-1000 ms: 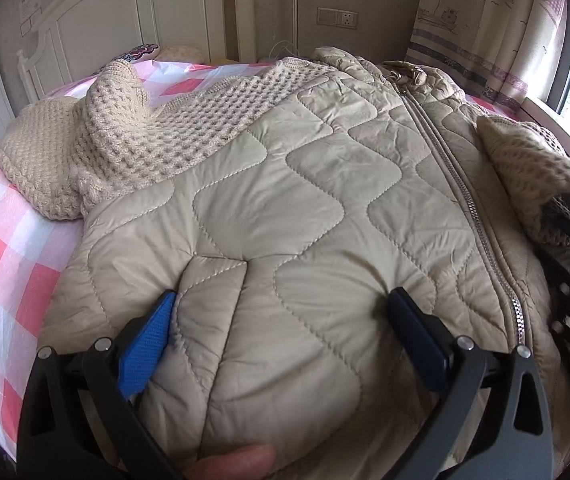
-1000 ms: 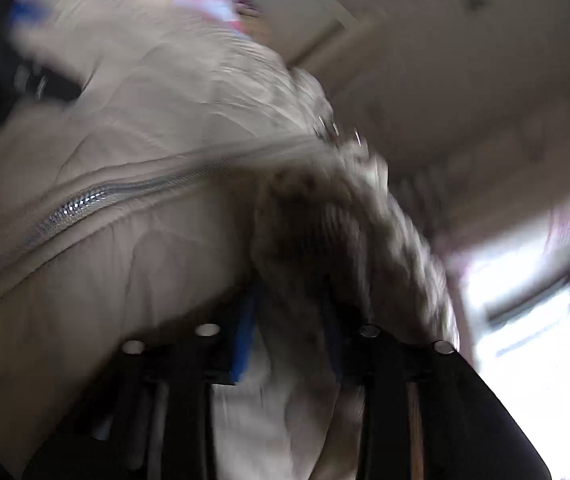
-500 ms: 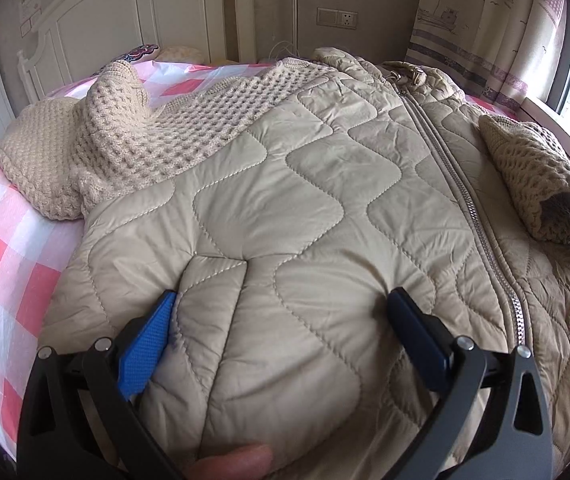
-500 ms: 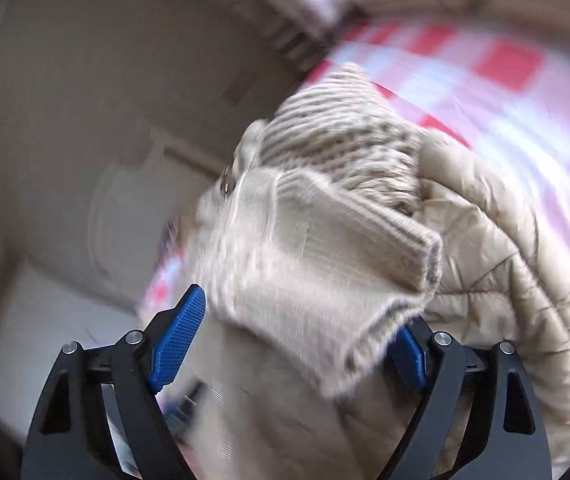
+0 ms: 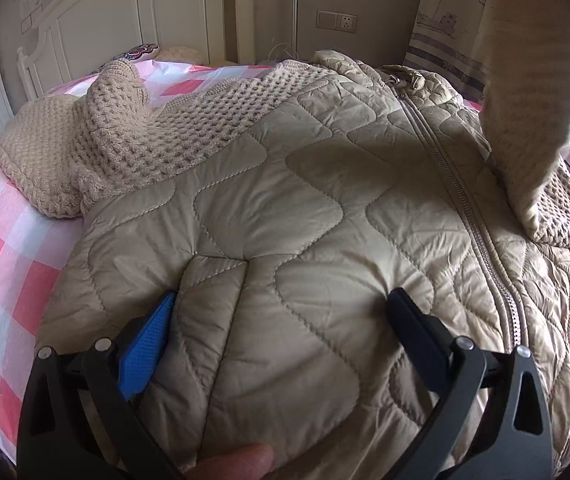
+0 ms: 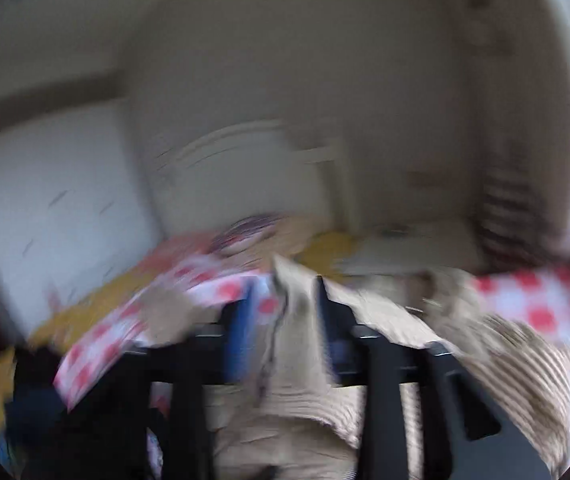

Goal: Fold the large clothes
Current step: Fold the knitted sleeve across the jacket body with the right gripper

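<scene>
A: Two claws, two jobs. Left claw [image 5: 281, 299] spread wide, pinching nothing, just pressing the hem of the jacket [image 5: 285, 184] down onto the bed [image 5: 5, 260].

B: And the right claw [image 6: 281, 292]?

A: Closing on the sleeve [image 5: 533, 80], ribbed cloth between the jaws, though badly smeared in that view. Sleeve up in the air over the jacket's right side, beyond the zip [image 5: 457, 200].

B: So probably mid-swing, bringing that sleeve across the front?

A: Likely. Best done low and slow. Lay it across the chest, straight rather than twisted, and short of the knit [image 5: 125, 140] bunched at the far left.

B: Anything to watch on the left?

A: Pin the hem firmly. Slippery quilted shell, apt to slide on the checked sheet if tugged. No lifting there until the sleeve lands.

B: And letting go?

A: Only once the cuff lies flat on the front. Then smooth toward the zip, press the trapped air out, and mirror the move on the other side.

B: Risks?

A: Puffy filling springing the fold open, most likely. Possibly a dragged collar too, if pulled too hard.
</scene>
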Available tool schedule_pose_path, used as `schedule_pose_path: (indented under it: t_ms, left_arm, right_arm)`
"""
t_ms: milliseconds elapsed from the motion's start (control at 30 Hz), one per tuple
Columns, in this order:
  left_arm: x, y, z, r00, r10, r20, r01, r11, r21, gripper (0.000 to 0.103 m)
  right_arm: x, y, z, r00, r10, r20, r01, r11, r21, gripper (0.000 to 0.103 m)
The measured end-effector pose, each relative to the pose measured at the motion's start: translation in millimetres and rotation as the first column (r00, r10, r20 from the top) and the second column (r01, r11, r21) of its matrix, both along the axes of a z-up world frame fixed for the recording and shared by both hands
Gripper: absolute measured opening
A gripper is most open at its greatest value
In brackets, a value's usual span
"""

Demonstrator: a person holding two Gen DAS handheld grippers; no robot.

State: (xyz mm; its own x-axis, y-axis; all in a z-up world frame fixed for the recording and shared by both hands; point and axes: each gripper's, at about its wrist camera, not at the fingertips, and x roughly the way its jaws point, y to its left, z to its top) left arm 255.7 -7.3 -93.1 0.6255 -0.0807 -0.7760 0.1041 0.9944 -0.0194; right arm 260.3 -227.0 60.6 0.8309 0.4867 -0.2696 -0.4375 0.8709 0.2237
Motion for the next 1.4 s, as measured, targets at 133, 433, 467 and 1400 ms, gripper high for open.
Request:
schedule_pose_path:
  t_ms: [133,433,467,1400]
  left_arm:
    - [-0.6,1.7,0.3,1.0,-0.005,0.003,0.005,1.0,-0.011,0.101]
    - [2.0,-4.1,-1.5,1.0,-0.005,-0.008,0.005,0.999,0.036,0.101]
    - [1.7,-4.5,-1.9,1.0,-0.004,-0.009,0.005,0.999,0.037,0.101]
    - [-1.0,-8.4,-2.8,1.0,0.002,-0.009,-0.002,0.999,0.046,0.101]
  right_arm:
    - [-38.5,26.0,-8.9,0.992,-0.016,0.125,0.031,0.992,-0.118,0.088]
    - [-67.6,-103.7,-90.3,0.861,-0.504,-0.063,0.428,0.786,-0.446,0.072]
    - [-72.1,-113.5,-111.2,0.835,-0.545,-0.077,0.432,0.735,-0.522,0.07]
    - [-65.6,-95.5,-202.3,0.836,-0.512,0.195,0.398,0.323,-0.859,0.014]
